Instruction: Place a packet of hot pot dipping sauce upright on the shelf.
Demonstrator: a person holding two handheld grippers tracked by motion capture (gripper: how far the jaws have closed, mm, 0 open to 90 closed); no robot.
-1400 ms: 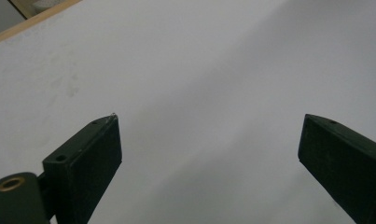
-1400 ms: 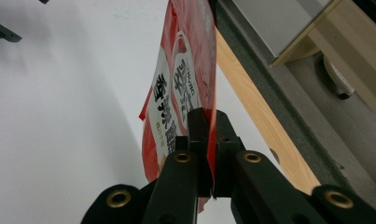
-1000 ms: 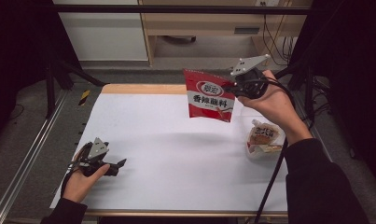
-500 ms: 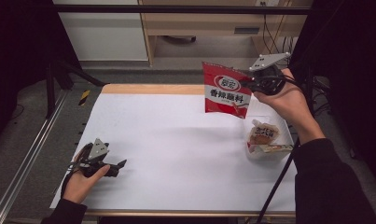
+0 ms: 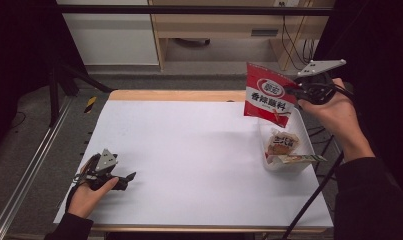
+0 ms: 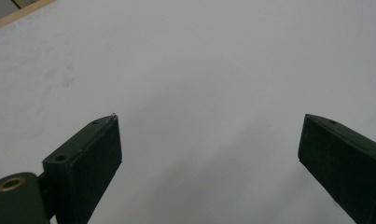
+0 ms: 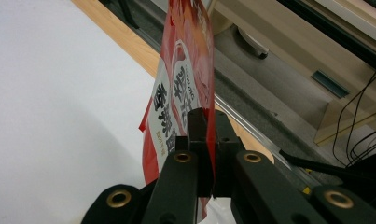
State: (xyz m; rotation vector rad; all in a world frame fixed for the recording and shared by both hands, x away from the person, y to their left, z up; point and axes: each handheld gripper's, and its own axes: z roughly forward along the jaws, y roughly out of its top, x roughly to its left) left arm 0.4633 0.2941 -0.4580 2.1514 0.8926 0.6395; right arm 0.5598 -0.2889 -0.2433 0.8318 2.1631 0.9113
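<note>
White table [image 5: 199,150], wood-edged; dim room

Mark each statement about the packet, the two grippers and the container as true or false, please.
1. The right gripper holds the red packet in the air. True.
2. The left gripper is shut on a packet. False: its fingers are apart, nothing between them.
3. The clear container at the table's right edge already has a snack in it. True.
4. The red packet lies flat on the table. False: it hangs above the container.
</note>
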